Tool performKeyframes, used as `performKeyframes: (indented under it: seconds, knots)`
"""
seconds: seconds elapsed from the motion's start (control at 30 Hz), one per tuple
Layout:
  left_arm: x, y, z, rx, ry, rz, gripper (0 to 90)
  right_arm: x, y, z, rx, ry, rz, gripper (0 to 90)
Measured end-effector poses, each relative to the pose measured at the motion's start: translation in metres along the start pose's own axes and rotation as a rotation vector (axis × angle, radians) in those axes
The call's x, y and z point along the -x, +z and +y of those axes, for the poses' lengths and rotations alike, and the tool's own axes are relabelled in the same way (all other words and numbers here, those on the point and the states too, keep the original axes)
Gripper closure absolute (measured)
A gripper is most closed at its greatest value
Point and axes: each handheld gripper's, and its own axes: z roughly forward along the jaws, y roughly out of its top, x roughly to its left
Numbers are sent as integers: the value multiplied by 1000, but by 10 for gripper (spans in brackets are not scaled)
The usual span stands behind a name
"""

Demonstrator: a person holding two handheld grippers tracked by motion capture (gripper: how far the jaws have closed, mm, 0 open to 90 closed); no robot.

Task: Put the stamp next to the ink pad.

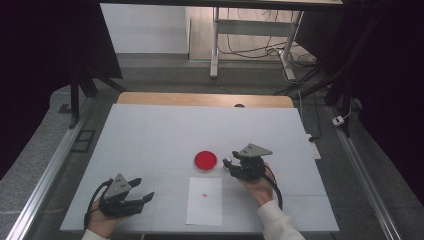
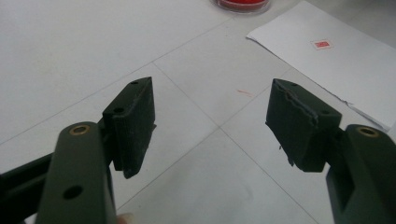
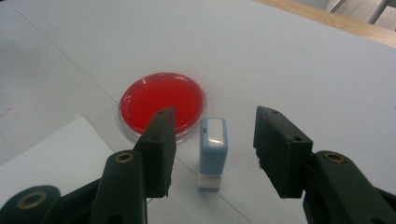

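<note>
Right tongs point(image 3: 212, 154) spread apart around upright blue stamp point(image 3: 213, 158), not touching it, just beside red ink pad point(image 3: 162, 100) on table point(image 1: 150, 135); left tongs point(image 2: 210, 126) apart, near stamped paper point(image 2: 327, 70)

light: even overhead glow on the white table point(image 1: 150, 135), surroundings pretty dark
glare: sheen on the red ink pad point(image 3: 162, 103)
focus: near jaws slightly soft, high view grainy

Your left gripper point(image 1: 141, 190) sits low at the near left, jaws spread wide, pointing right and a bit forward, nothing between them. Your right gripper point(image 1: 227, 163) is further forward at centre-right, jaws also apart, aimed left, white sleeve point(image 1: 277, 220) trailing behind.
</note>
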Motion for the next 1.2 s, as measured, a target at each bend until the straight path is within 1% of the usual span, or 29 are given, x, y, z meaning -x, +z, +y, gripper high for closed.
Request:
performKeyframes:
  seconds: [0.2,0.3,0.37,0.43,0.57,0.67,0.77,0.8,0.9,1.0,1.1,1.2]
  knots:
    - [0,-1,0,3,-1,3,328,-2,-10,-1,37,-23,11,493]
    - [0,0,0,1,-2,4,328,-3,-14,-4,38,-45,15,497]
    - [0,0,0,1,-2,3,328,-4,-18,-6,30,-50,23,499]
    - [0,0,0,1,-1,1,328,-3,-22,-9,37,-50,22,499]
    - [0,0,0,4,-2,2,328,-2,-31,-15,38,-57,37,499]
    - [-1,0,0,7,-4,0,328,-1,-36,-22,26,-65,44,499]
    - [-1,0,0,5,-3,1,328,1,-43,-27,22,-57,38,496]
    - [-1,0,0,4,-1,0,328,1,-46,-29,30,-52,40,495]
    - [0,1,1,1,2,-4,328,5,-57,-34,30,-52,37,494]
    - [1,2,1,0,3,-6,327,9,-67,-42,36,-43,32,494]
    - [1,3,1,-2,5,-7,327,14,-76,-50,33,-15,41,496]
    - [1,3,1,-2,5,-8,327,17,-85,-58,27,-20,29,495]
